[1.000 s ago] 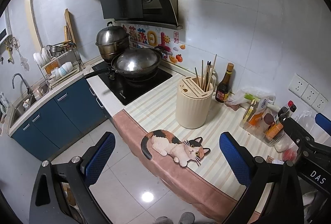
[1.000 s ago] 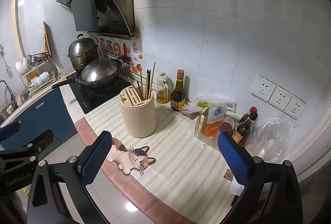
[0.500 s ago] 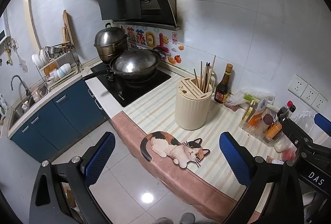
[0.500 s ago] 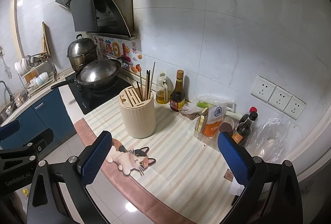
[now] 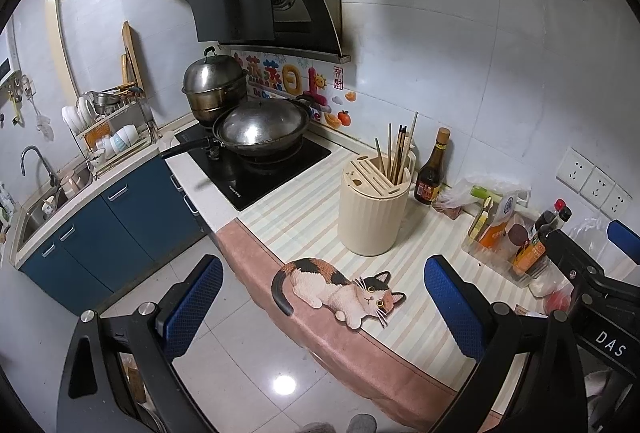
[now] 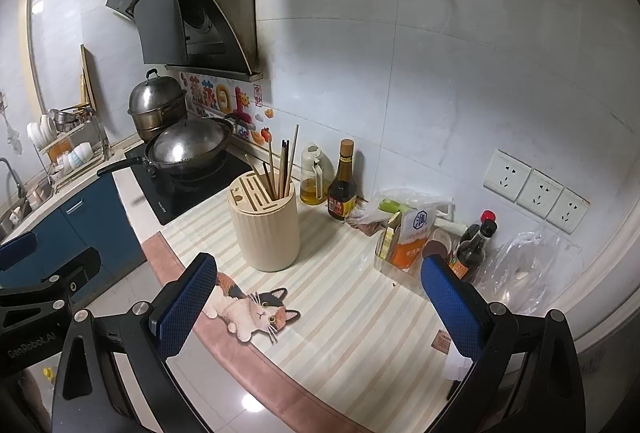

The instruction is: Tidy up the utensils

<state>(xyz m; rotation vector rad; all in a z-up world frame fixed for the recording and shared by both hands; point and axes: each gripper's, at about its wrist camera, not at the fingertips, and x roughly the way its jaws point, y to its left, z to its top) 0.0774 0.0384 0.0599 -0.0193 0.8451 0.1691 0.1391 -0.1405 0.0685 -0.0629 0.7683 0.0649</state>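
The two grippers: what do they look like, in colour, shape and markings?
The left gripper and the right gripper look alike: black angular frames with silver screws, and flat fingers with blue dotted pads. White lettering shows on the bodies: "DAS" and "GenRobot.AI".

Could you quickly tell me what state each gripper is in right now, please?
Left gripper: open, holding nothing, above the counter's edge.
Right gripper: open, holding nothing, above the counter.

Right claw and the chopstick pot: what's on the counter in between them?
In the right wrist view, between the open right claw and the cream chopstick pot lies only striped counter mat, with the cat picture on its front edge.
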